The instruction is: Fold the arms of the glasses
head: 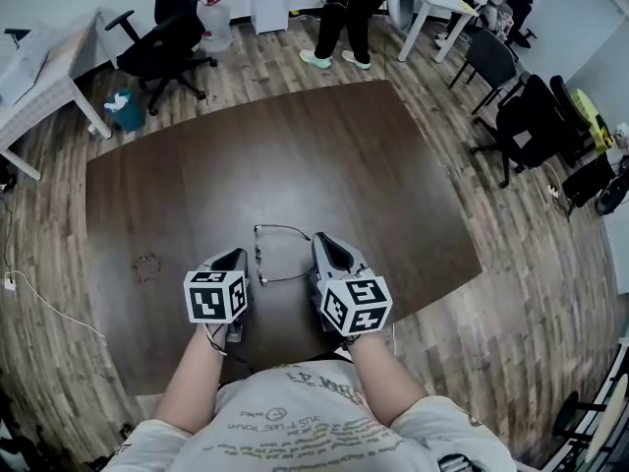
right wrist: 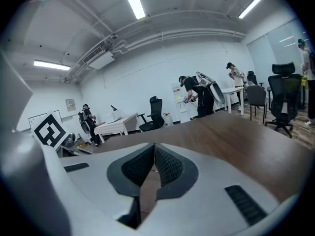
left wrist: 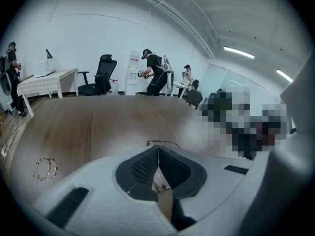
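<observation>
Thin wire-framed glasses (head: 283, 227) lie on the dark brown table (head: 295, 146), their two arms spread apart and reaching toward the right. My left gripper (head: 240, 258) is shut, its tips close to the left end of the frame. In the left gripper view a short piece of the glasses' wire (left wrist: 163, 142) shows just past the closed left gripper (left wrist: 157, 147). I cannot tell whether it touches the wire. My right gripper (head: 320, 240) is shut too, just right of the arms' ends. In its own view the right gripper (right wrist: 154, 144) has nothing between its pads.
A small bead bracelet (head: 147, 266) lies on the table left of the left gripper, also seen as a bracelet (left wrist: 46, 167) in the left gripper view. Office chairs (head: 162, 42), white desks (head: 39, 77) and a standing person (head: 339, 18) surround the table.
</observation>
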A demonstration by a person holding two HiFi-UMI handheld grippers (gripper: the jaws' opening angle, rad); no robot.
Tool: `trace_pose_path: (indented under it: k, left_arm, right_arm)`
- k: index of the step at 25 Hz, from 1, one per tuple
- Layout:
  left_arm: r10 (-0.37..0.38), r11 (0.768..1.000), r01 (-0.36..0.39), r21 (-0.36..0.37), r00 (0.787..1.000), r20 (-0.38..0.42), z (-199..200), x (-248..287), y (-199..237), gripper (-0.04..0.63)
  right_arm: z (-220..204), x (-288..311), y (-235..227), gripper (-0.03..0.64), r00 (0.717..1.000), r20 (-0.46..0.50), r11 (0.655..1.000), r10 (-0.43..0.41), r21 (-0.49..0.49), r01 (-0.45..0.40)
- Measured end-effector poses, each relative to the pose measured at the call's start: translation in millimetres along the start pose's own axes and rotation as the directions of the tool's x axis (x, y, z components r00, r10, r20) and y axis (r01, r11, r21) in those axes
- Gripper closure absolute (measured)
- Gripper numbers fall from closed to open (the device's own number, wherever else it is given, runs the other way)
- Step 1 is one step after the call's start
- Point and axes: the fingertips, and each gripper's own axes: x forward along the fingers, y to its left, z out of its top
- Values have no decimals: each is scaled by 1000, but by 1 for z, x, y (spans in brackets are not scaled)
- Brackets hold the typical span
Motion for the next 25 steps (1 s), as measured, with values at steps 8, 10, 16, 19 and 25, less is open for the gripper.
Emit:
trace_pose_path:
  k: [8,10,16,19,25]
  left_arm:
    - [55,996,-61,-68,995,-85,-17,36,-10,577]
    - [46,995,-55,-78,992,-121,-25,46,-10,539]
    - [75,992,-93,-86,978,-194,-39,72,1,483]
    - [102,989,-123,-77,967,-233,-45,81,10,483]
    - [100,978,-148,-146,951,-292,-56,93,19,485]
  right_arm:
    - [-3,27,-25,601,990,-72,992,122,-37,-125]
    - [-6,32,-28,600,987,-84,989,137,-39,-141]
    - [-11,42,-38,601,981,-109,986,159,-31,-163]
    - [-12,45,-41,601,980,-115,986,160,-36,-165]
    - [-13,47,-59,601,984,-116,990,136,-25,-139]
